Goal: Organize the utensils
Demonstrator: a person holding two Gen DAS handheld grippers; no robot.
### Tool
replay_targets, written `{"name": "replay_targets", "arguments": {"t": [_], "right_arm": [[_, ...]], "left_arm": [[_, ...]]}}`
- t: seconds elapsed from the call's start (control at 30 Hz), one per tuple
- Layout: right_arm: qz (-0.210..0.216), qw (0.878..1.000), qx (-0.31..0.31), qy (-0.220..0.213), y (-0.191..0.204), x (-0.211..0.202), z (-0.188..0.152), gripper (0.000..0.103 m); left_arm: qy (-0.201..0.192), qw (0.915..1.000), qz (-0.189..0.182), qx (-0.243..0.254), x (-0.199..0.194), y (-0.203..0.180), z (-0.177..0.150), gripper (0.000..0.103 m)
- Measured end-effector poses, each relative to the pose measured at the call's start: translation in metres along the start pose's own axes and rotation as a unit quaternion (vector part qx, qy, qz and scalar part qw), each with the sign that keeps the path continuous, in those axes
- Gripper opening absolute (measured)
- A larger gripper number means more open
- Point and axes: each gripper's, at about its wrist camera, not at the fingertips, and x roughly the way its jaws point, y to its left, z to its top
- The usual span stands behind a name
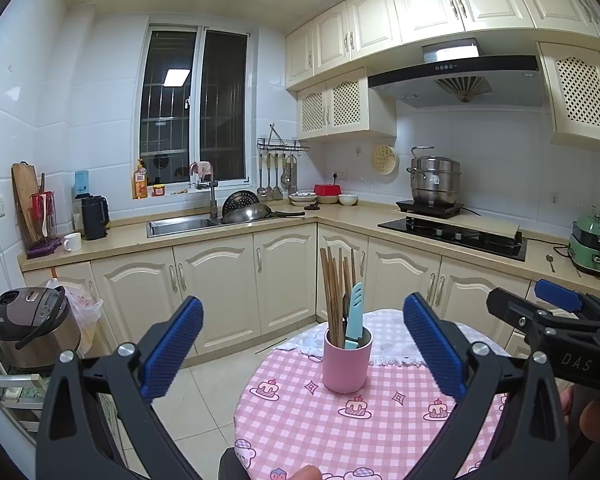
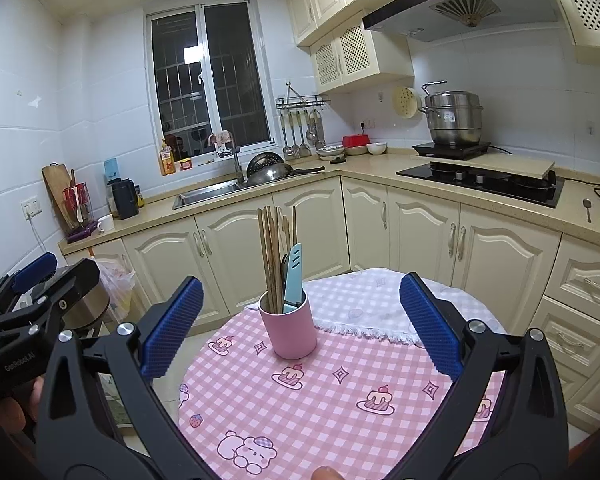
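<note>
A pink cup stands upright on the round table with the pink checked cloth. It holds several wooden chopsticks, a light blue knife and a dark utensil behind it. My left gripper is open, hovering short of the cup with nothing between its blue pads. My right gripper is open too, held above the table in front of the cup. Each gripper shows at the edge of the other's view.
A white fringed cloth covers the table's far side. Behind are cream cabinets, a sink, a hob and a steel pot. A spoon lies on the counter. A rice cooker stands at the left.
</note>
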Motion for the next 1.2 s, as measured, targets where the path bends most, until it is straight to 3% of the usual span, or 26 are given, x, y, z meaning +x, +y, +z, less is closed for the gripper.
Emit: {"name": "replay_targets", "arguments": {"t": [1.2], "right_arm": [[0.003, 1.000, -0.005, 0.003, 0.0067, -0.0022, 0.0000, 0.097]], "left_arm": [[0.011, 0.9997, -0.001, -0.020, 0.0028, 0.0094, -0.0041, 0.098]]}}
